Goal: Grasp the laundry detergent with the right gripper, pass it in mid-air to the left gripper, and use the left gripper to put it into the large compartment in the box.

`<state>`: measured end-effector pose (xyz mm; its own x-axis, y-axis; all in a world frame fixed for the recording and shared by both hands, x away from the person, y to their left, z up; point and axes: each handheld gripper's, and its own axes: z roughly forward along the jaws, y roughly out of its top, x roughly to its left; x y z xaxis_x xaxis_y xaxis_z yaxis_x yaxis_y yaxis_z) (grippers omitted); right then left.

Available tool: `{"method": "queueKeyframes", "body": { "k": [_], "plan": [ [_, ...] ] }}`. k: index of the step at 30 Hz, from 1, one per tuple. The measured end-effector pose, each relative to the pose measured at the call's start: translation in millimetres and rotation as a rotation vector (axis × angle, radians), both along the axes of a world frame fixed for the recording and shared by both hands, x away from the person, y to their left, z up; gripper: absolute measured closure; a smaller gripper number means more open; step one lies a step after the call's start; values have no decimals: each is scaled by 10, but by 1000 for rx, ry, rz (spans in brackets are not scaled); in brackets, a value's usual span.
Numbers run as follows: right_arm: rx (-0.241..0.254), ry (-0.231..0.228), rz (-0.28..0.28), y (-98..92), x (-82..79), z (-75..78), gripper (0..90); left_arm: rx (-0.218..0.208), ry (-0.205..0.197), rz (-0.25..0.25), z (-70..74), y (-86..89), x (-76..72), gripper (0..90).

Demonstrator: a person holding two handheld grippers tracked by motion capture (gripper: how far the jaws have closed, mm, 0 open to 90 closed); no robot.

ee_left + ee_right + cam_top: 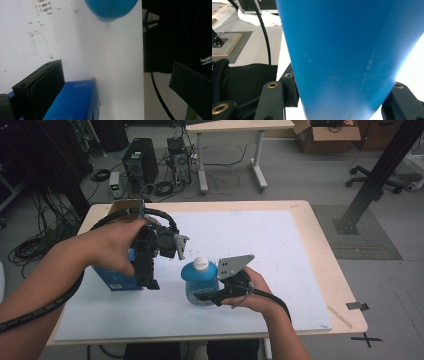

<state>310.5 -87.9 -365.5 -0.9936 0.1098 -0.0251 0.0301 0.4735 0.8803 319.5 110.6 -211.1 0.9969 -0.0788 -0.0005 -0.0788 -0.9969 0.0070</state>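
Two grippers: the right gripper [202, 296] clamps the blue bottle [199, 281]; the left gripper [148, 282], jaws wide, straddles the blue box [116, 279] at nine o'clock, on the white mat [260, 245].

Light wooden table [320, 245] with rounded corners, seen from above. Covered almost fully by a white sheet [280, 260], bare wood showing along the right edge and far edge. Near the left edge, a blue box [117, 279] resting on the sheet. Just right of it, near the middle toward the near edge, a blue bottle [199, 281] with a white cap, upright. At the near right corner, a strip of tape [339, 316] on the bare wood. Small dark marks scattered on the sheet.
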Motion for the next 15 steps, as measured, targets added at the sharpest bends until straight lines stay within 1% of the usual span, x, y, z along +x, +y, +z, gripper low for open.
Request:
{"method": "queueKeyframes", "body": {
  "k": [3,6,10,13,15],
  "plan": [
    [4,-1,2,37,2,-7,440,-6,8,1,-19,-11,13,2],
    [4,-4,7,124,-1,-8,440,-9,13,-1,-57,-33,32,2],
    [8,-5,17,177,1,-8,440,-12,12,-2,-76,-49,34,1],
    [-1,6,17,237,16,-41,439,-30,19,-2,-113,-54,39,2],
    [-5,7,16,255,19,-57,439,-29,19,-1,-133,-56,43,2]
  ]
}}
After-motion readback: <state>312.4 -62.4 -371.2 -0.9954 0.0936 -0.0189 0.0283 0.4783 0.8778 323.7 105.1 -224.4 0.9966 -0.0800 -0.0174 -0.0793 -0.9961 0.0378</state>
